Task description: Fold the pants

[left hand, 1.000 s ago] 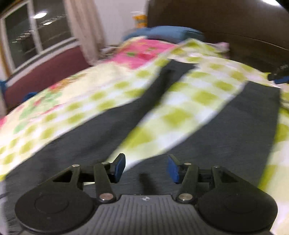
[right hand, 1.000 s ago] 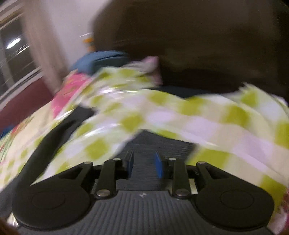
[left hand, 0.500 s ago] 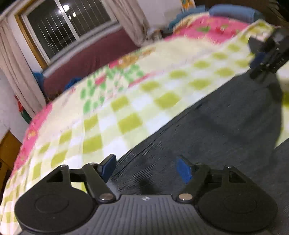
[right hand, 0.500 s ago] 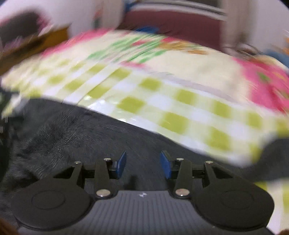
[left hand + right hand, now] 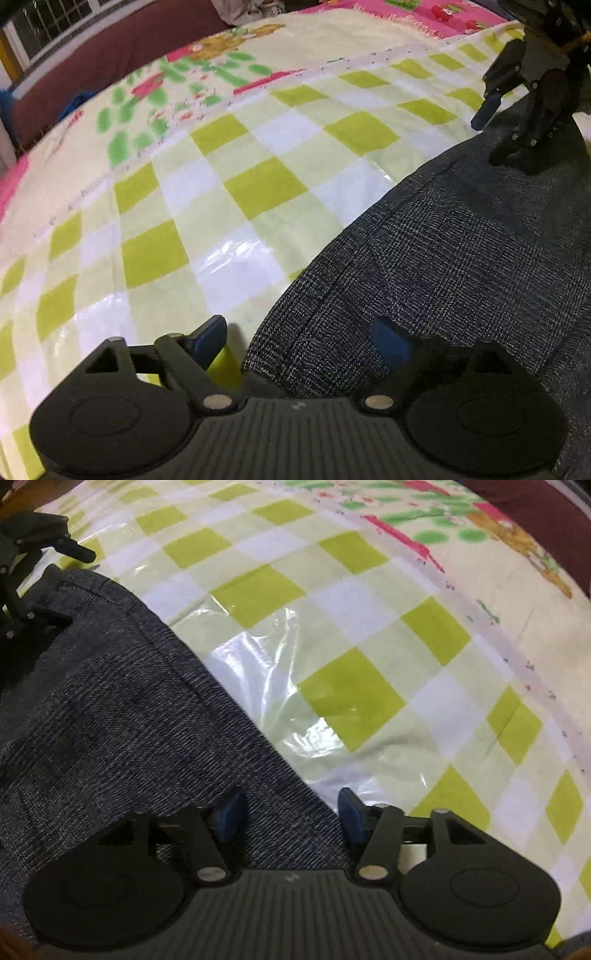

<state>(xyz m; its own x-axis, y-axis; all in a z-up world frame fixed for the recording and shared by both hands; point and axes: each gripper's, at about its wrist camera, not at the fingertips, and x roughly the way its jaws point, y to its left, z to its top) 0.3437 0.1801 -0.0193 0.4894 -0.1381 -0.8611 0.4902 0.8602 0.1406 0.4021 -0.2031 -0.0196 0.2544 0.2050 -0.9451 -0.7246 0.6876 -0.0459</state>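
Note:
Dark grey woven pants lie flat on a bed sheet of green and white checks. My left gripper hangs over their long edge with its jaws opening wide: one blue pad is above the sheet, the other above the cloth, and neither presses. My right gripper stands farther along the same edge of the pants, its jaws also opening astride the hem with no grip on it. Each gripper shows in the other's view: the right gripper at the top right, the left gripper at the top left.
A clear shiny plastic film covers the checked sheet. Beyond it lies a floral pink and cream blanket. A dark red wall below a window runs along the far side.
Both views swung away from the headboard and pillows to the pants' side edge. Both grippers came down close over the cloth and their jaws spread wider.

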